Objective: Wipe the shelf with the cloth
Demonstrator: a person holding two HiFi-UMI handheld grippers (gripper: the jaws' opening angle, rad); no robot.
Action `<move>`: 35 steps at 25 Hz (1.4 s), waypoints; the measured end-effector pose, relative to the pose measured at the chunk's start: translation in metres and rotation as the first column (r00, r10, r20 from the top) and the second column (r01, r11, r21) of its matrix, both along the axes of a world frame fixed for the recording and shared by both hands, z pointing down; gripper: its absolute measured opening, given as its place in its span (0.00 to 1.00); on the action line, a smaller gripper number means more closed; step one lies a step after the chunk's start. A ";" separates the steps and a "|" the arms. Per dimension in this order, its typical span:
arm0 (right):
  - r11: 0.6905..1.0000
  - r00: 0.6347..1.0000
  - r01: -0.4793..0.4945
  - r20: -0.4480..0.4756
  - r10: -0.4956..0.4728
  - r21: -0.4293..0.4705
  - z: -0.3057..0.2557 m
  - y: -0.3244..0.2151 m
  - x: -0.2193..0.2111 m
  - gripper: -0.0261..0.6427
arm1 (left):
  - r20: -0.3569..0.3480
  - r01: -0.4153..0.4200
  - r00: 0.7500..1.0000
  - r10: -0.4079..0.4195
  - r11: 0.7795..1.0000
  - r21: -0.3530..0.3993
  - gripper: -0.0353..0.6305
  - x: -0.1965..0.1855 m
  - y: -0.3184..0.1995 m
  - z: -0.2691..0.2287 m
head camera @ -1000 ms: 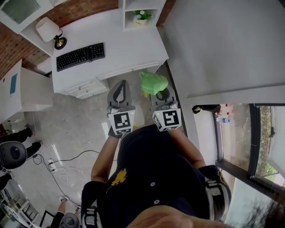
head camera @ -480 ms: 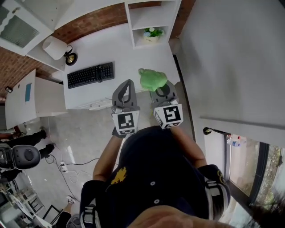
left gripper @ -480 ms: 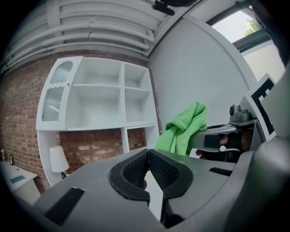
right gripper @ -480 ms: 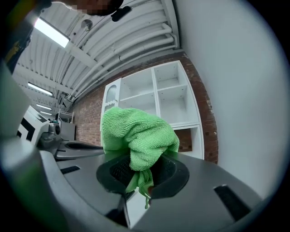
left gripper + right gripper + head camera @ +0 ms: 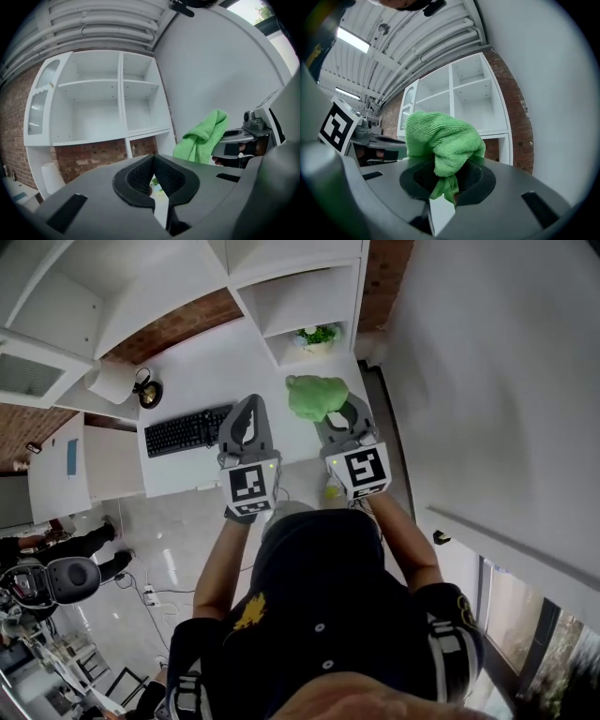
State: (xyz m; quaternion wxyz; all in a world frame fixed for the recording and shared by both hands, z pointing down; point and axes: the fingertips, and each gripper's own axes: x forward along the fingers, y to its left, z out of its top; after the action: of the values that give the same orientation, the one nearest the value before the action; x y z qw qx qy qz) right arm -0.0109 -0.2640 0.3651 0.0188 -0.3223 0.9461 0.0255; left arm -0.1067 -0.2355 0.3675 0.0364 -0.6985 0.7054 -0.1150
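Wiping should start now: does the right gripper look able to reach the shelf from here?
Probably yes. The right gripper is shut on the green cloth, and nothing stands between it and the white shelf ahead, whose compartments are open.

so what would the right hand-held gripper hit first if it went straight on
Probably the white shelf unit: the right hand-held gripper, shut on the green cloth, points at its open compartments, and nothing shows between them, though depth is unclear.

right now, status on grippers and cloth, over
Right gripper shut on green cloth, raised. Left gripper shut, empty. Shelf ahead, cloth not touching it. Small plant in a lower cubby.
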 end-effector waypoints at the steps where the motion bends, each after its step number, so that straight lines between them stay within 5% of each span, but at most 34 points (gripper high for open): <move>1: 1.000 1.000 0.016 -0.007 -0.016 0.006 -0.004 -0.008 -0.002 0.14 | 0.004 -0.003 1.000 0.003 1.000 0.008 0.08 -0.001 -0.010 -0.005; 5: 0.993 0.990 0.107 -0.098 -0.101 0.053 -0.021 -0.032 -0.017 0.14 | 0.003 -0.027 1.000 0.027 0.999 0.027 0.08 -0.005 -0.045 -0.024; 8: 0.977 0.983 0.112 -0.167 -0.082 0.180 -0.057 -0.060 -0.028 0.14 | -0.009 -0.050 0.999 0.050 0.998 0.047 0.08 -0.015 -0.076 -0.048; 14: 0.899 0.950 0.128 -0.312 0.010 0.418 -0.140 -0.127 -0.069 0.14 | -0.052 -0.095 0.994 0.096 0.995 0.024 0.08 -0.035 -0.120 -0.075; 18: 0.818 0.912 0.196 -0.408 0.050 0.540 -0.181 -0.182 -0.109 0.14 | -0.052 -0.100 0.993 0.105 0.991 0.087 0.08 -0.031 -0.142 -0.093; 25: 0.755 0.707 0.406 -0.701 0.099 0.516 -0.163 -0.279 -0.195 0.14 | -0.051 -0.142 0.988 0.146 0.987 0.069 0.08 -0.036 -0.164 -0.103; 30: 0.723 0.640 0.438 -0.750 0.167 0.535 -0.139 -0.333 -0.233 0.14 | -0.105 -0.140 0.984 0.146 0.988 0.064 0.08 -0.046 -0.176 -0.099; 35: 0.742 0.599 0.472 -0.791 0.126 0.476 -0.119 -0.366 -0.269 0.14 | -0.125 -0.135 0.982 0.140 0.990 0.048 0.08 -0.058 -0.185 -0.086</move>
State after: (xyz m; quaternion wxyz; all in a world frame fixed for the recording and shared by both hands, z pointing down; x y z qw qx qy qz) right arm -0.2800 -0.6295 0.2459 -0.2830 -0.1494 0.8141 0.4846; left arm -0.1648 -0.4209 0.2817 0.0128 -0.7506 0.6585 -0.0534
